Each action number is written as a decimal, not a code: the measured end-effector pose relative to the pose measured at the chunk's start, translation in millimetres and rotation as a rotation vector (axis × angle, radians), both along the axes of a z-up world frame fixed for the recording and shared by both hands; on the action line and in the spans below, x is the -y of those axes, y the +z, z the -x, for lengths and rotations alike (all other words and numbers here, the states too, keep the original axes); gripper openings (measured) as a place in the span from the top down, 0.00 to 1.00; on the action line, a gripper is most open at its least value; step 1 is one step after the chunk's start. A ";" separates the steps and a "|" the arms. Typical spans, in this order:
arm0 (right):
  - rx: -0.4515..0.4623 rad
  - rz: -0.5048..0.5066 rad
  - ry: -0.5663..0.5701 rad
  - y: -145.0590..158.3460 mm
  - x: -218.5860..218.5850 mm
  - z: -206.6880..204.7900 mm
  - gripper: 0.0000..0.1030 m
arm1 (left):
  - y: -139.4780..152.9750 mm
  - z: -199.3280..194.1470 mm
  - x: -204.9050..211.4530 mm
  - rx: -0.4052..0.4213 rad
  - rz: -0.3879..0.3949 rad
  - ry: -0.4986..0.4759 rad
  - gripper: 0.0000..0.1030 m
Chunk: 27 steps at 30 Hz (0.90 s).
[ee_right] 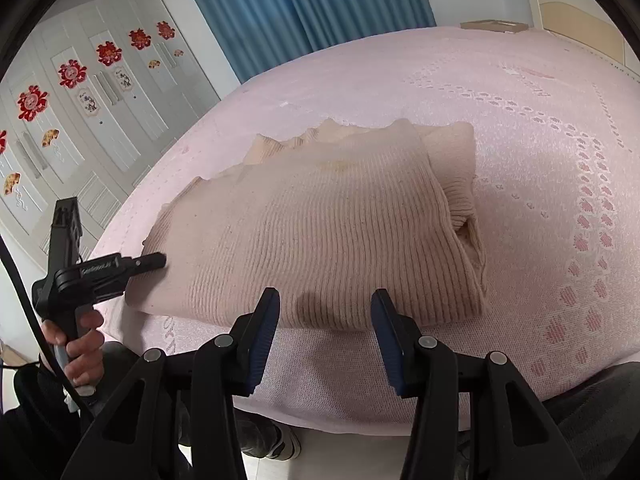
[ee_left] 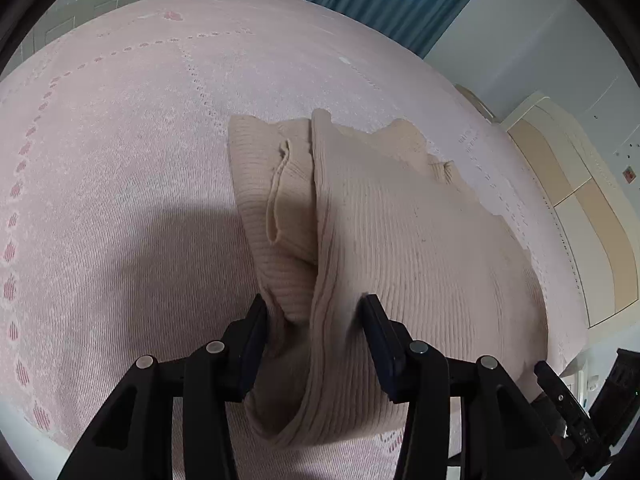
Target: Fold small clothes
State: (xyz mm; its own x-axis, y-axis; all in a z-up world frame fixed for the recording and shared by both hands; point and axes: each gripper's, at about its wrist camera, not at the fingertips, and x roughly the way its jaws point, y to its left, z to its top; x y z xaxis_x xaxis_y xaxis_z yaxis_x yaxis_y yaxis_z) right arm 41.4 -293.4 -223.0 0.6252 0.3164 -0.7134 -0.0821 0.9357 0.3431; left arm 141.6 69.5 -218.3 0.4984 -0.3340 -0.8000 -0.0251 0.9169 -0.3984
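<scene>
The sweater (ee_right: 320, 232), a beige ribbed knit, lies part-folded on the pink bedspread (ee_right: 520, 120), near the edge closest to me, with one side already turned over onto the body. My left gripper (ee_left: 314, 316) has a thick bunch of that knit between its fingers at the near corner, and both pads look to be pressing into the fabric, so I read it as clenched on the sweater. My right gripper (ee_right: 325, 308) hangs released just above the near hem, jaws parted with nothing between them. The risk I see is on the left: what I've caught looks like several layers bunched together, not one clean edge, so if I lift and carry it across, the fold underneath could drag open or the whole sweater slide over the spread. The grip is also shallow at the tips, and a heavy knit may slip out midway. With my right not yet holding anything, the hem would rise unevenly and the fold come out crooked.
</scene>
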 end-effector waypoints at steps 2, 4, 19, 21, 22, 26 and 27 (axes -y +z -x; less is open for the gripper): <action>0.015 0.011 -0.010 2.8 2.5 2.7 0.54 | 2.0 -3.8 3.4 -0.011 -0.028 0.007 0.62; 0.022 0.025 -0.024 5.9 6.2 5.2 0.54 | 6.1 -6.1 6.9 -0.009 -0.037 0.001 0.73; 0.116 -0.029 -0.167 17.9 71.2 28.6 0.54 | 100.8 -4.8 79.7 0.148 -0.144 -0.035 0.82; 0.123 -0.061 -0.188 11.7 83.1 31.2 0.54 | 112.9 -4.1 98.3 0.168 -0.153 -0.057 0.82; 0.114 -0.069 -0.201 8.0 88.4 30.6 0.54 | 118.5 -3.8 108.9 0.178 -0.152 -0.071 0.83; 0.079 -0.135 -0.242 -1.0 110.3 30.0 0.55 | 132.6 -6.0 159.6 0.195 -0.150 -0.145 0.83; 0.081 -0.136 -0.256 -2.0 114.9 31.6 0.55 | 133.2 -6.1 175.2 0.199 -0.155 -0.168 0.83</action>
State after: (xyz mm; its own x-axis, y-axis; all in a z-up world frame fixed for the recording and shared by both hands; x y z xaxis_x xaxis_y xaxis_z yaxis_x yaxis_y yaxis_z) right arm 9.8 -408.3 -225.1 0.7500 0.2309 -0.6199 0.1182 0.8753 0.4689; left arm 147.7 -105.7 -85.1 0.5988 -0.3067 -0.7399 0.1970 0.9518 -0.2351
